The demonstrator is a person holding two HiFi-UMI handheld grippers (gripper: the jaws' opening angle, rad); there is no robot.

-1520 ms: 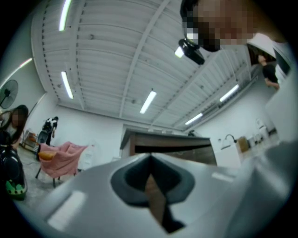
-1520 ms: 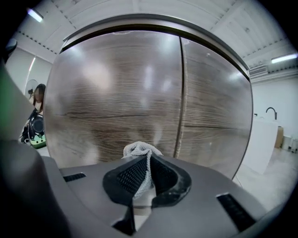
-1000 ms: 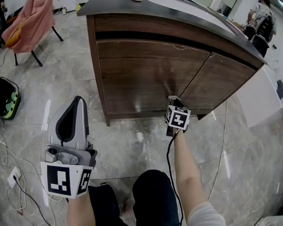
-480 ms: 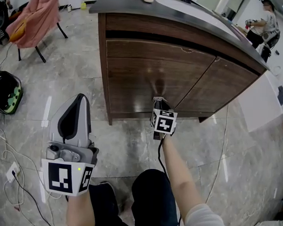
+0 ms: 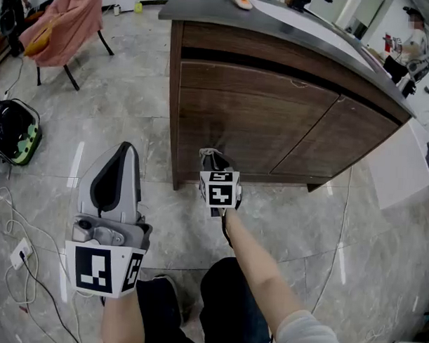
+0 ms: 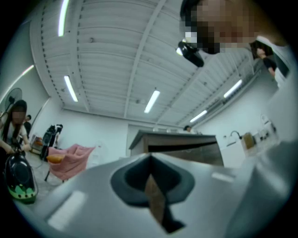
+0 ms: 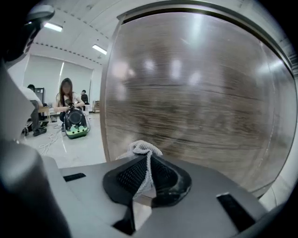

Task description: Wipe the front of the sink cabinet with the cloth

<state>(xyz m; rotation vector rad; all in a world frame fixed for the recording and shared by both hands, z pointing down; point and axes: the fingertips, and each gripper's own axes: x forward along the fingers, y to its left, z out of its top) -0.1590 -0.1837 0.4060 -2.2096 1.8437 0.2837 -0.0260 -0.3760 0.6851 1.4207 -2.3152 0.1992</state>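
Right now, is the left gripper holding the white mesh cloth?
No, the white mesh cloth is clamped in the right gripper; the left gripper is shut on nothing.

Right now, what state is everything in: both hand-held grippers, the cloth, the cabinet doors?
Cabinet doors: both shut.
Left hand-held gripper: shut, empty, held back from the doors.
Right hand-held gripper: shut on the cloth.
Cloth: bunched between the right jaws, low in front of the left door; contact unclear.
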